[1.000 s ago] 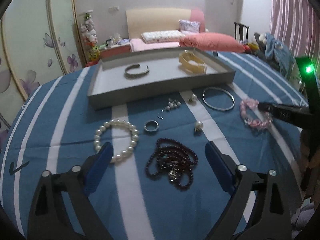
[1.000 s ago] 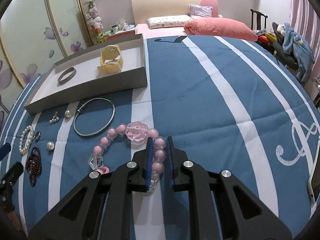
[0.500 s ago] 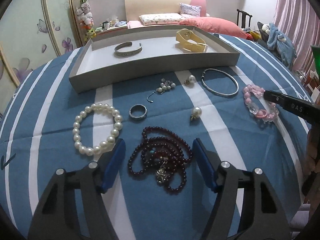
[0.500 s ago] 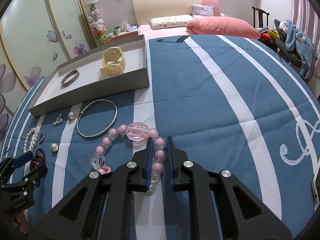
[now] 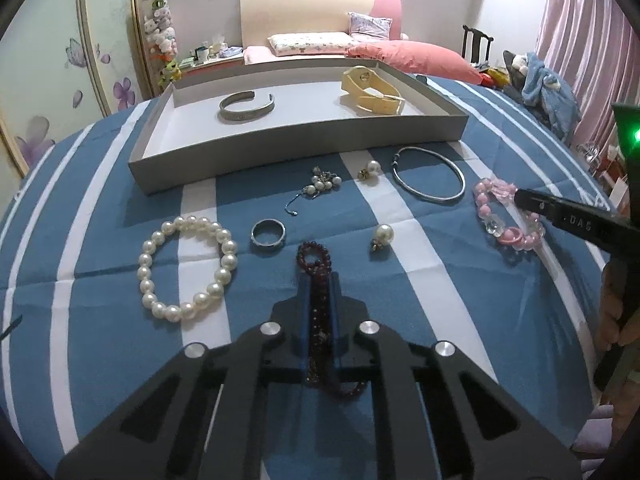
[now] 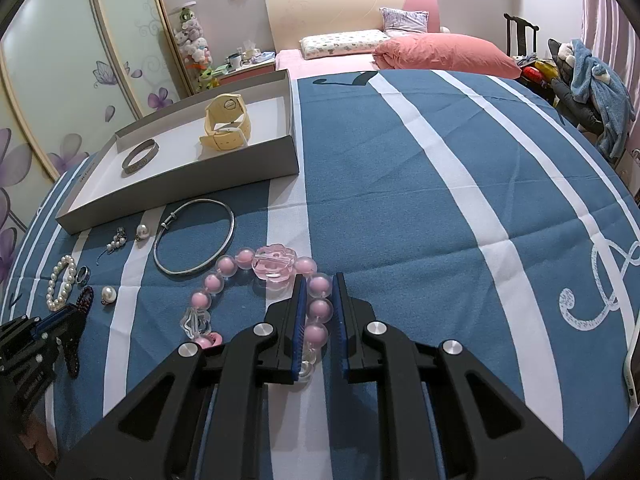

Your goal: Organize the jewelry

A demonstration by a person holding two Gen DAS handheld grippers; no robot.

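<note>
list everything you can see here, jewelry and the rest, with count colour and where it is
tray: 1, grey with white floor, far side of the cloth
cuff bangle: 1, silver, in tray, left part
watch: 1, cream yellow, in tray, right part
thin bangle: 1, silver, on cloth before tray
pearl bracelet: 1, white, on cloth at left
ring: 1, silver, beside pearl bracelet
pearl cluster earring: 1, white, before tray
pearl earrings: 2, white, one near tray, one mid cloth
dark bead string: 1, maroon, in left claw
pink bead bracelet: 1, pink and clear, in right claw
tablecloth: 1, blue with white stripes
left claw: shut on the string
right claw: shut on the bracelet
</note>
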